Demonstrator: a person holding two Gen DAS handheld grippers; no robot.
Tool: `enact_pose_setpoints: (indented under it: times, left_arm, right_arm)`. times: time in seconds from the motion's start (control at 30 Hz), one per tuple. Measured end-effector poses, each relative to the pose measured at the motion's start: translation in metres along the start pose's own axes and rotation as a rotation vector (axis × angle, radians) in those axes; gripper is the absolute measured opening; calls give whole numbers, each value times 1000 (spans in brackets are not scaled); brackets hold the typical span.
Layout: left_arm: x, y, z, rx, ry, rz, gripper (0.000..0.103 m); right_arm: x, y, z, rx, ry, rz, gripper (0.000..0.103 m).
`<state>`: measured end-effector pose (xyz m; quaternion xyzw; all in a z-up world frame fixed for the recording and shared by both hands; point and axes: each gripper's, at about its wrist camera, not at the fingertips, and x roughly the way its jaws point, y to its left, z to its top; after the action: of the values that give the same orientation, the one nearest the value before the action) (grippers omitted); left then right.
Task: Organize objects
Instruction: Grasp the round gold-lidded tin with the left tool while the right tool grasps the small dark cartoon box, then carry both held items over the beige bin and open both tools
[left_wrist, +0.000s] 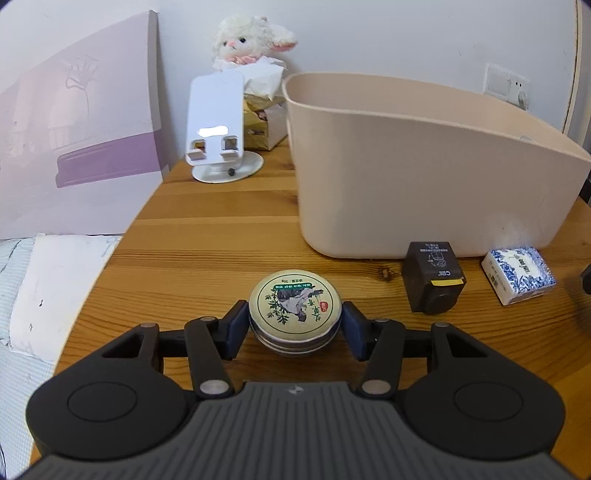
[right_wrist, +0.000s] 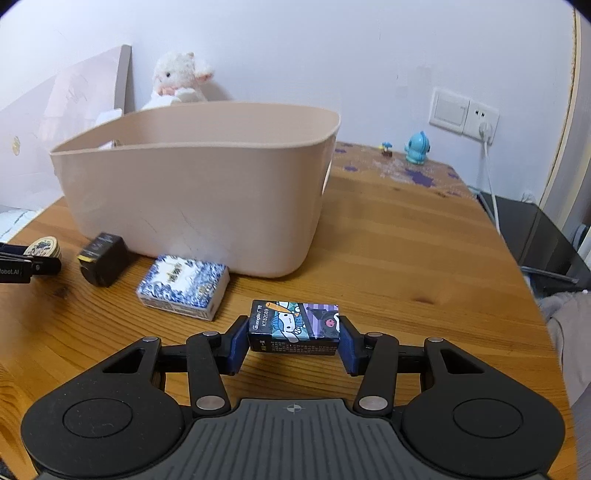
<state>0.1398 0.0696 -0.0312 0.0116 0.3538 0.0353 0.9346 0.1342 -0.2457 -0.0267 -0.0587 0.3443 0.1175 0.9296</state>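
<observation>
Blue-padded left hand-held gripper (left_wrist: 294, 322) clamps the round illustrated metal tin (left_wrist: 294, 309); right hand-held gripper (right_wrist: 293, 339) clamps the cartoon-printed card box (right_wrist: 294, 325), both likely bound for the beige plastic bin (right_wrist: 199, 192) behind

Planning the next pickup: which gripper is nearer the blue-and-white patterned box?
Right. The right gripper sits just beside the blue-and-white box; the left gripper is farther, beyond the black box.

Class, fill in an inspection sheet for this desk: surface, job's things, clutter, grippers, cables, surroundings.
Surface: wooden table.
Job's things: beige bin; round tin; cartoon box; dark box and blue patterned pack beside the bin.
Clutter: phone stand, tissue box, plush lamb, blue figurine.
Grippers: left gripper around the tin; right gripper around the cartoon box.
Cables: white cord from wall socket.
Surroundings: white wall, pink board.
</observation>
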Motion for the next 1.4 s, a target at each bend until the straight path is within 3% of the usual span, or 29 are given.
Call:
enact_pose_setpoints:
  times: [0.3, 0.73, 1.1, 1.4]
  left_arm:
    - [-37, 4, 15, 16, -71, 3, 56]
    - [-88, 1, 68, 13, -221, -12, 56]
    - [-63, -34, 116, 26, -267, -50, 56]
    - [-8, -65, 133, 78, -190, -55, 56]
  right_arm:
    - [-26, -3, 16, 15, -62, 13, 46]
    - [-65, -11, 69, 59, -226, 36, 46]
    - [-53, -14, 118, 106, -309, 48, 46]
    - [-10, 3, 142, 62, -264, 43, 46]
